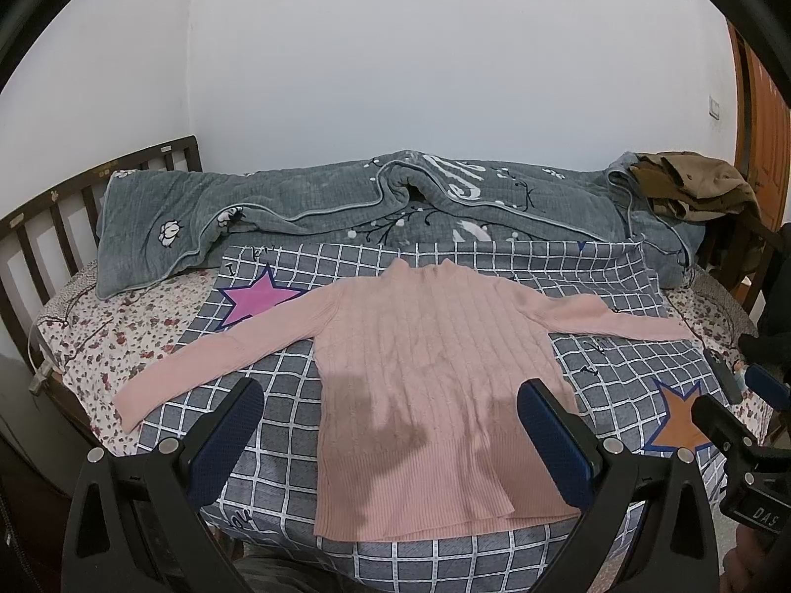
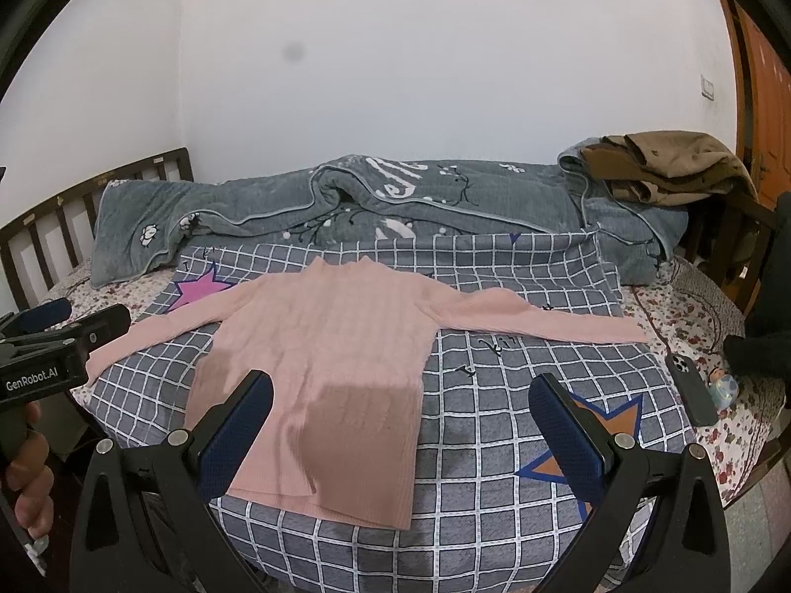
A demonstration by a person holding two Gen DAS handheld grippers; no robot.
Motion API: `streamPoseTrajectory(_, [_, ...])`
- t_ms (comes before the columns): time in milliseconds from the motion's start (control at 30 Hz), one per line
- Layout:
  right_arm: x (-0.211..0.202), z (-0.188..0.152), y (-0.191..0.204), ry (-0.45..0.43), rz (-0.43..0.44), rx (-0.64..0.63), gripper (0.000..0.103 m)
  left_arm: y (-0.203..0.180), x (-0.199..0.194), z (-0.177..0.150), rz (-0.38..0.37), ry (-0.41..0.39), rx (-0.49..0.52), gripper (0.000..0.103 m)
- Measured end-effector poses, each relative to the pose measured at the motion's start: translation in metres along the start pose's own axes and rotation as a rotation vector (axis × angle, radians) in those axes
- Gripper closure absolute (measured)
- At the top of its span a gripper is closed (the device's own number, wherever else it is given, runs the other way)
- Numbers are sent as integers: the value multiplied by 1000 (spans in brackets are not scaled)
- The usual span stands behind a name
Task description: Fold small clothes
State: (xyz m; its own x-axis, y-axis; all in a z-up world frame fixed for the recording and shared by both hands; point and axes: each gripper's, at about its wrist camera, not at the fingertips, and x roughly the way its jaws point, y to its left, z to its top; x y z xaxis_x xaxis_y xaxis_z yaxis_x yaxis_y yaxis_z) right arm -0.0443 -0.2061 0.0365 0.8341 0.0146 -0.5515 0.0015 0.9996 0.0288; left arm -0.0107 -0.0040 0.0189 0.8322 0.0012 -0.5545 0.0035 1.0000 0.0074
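Pink ribbed sweater (image 1: 435, 395) – grey white-checked cloth (image 1: 618, 272) – floral sheet (image 1: 113, 341), maybe reddish.

A bedroom in a home. A bed (image 1: 123, 346) with a dark wooden slatted headboard (image 1: 59, 217) fills the view, covered by a floral sheet and a grey checked blanket (image 1: 618, 370) printed with stars. A rumpled grey quilt (image 1: 346, 202) lies along the plain white wall (image 1: 420, 49), with brown clothes (image 1: 692, 188) heaped on one end. An orange wooden door (image 1: 766, 148) stands at the right edge (a wall switch beside it).
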Motion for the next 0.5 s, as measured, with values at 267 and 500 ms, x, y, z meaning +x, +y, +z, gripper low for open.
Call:
streamPoseTrajectory(267, [-1,-1,0,0,0,1,1,0,-1,0,-2,0,-6,0])
streamPoseTrajectory(500, [-1,-1,2,0,-1,2,1,-2,0,0,1,1,-7,0])
